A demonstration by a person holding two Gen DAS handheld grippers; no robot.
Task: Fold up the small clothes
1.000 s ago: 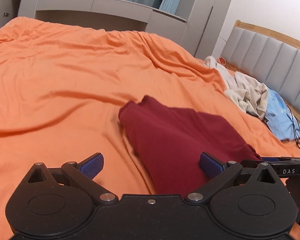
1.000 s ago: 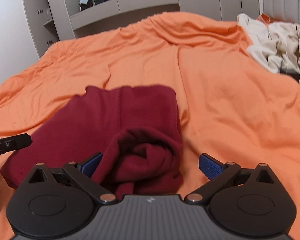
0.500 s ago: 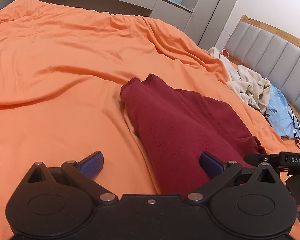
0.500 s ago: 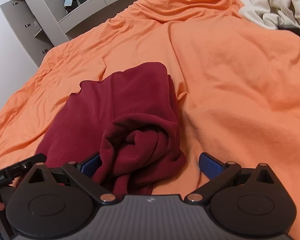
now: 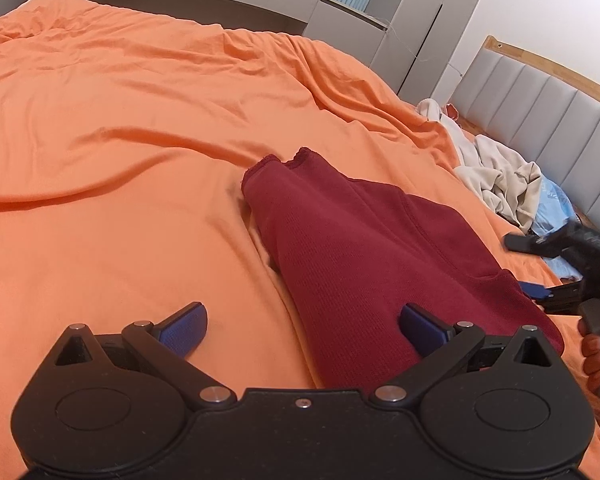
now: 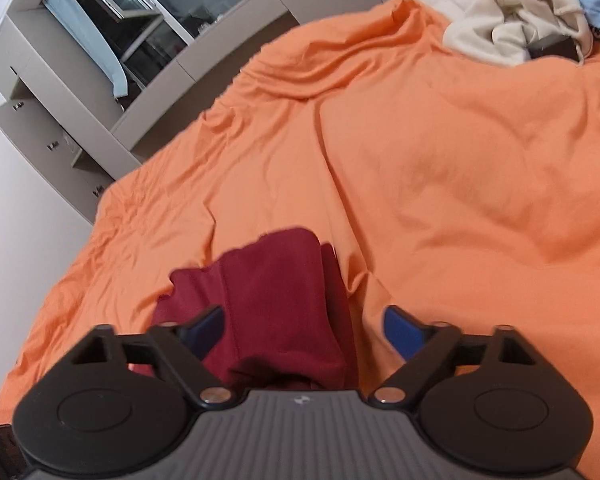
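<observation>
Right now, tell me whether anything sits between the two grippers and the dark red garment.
Nothing visible does. The dark red garment lies directly ahead of the open left gripper and open right gripper on the orange sheet.

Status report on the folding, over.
Both hand-held grippers open, left, right. Maroon garment flat on orange bedsheet, ungrasped. Nothing in the way.

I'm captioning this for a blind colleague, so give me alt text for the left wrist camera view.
A dark red garment lies partly folded on an orange bedsheet, with the open left gripper over its near end. The right gripper is at the right edge, and pale clothes are piled by the headboard.
</observation>
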